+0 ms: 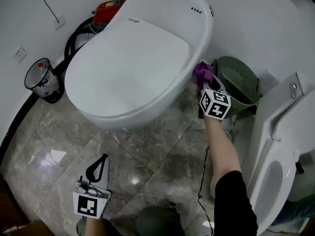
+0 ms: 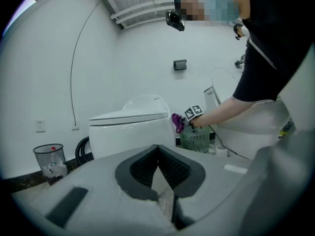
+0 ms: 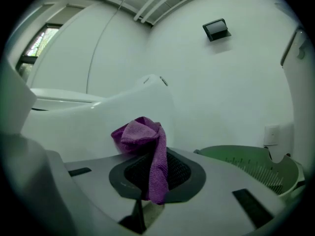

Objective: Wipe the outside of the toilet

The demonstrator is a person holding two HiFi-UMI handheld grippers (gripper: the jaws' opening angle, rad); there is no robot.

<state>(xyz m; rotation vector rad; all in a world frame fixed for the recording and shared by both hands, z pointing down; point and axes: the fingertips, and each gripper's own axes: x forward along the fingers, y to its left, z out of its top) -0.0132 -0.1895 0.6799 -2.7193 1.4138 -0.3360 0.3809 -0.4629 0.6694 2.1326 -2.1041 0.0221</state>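
Wastebasket (image 1: 42,78) left of the toilet (image 1: 133,63) is holding litter; toilet is gleaming white, lid down; right gripper (image 1: 205,81) is clamping purple cloth (image 1: 202,72) against it; left gripper (image 1: 102,159) is hovering clenched

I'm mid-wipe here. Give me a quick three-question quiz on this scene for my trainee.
1. True or false: the left tool holds the purple cloth.
2. Which stands closest to the right tool? A) green bin B) black mesh wastebasket C) wall socket
3. Fill in: the lid of the toilet beside the cloth is ____.
Key: 1 false, the right tool grips it and the left is shut on nothing. 2 A. 3 closed.
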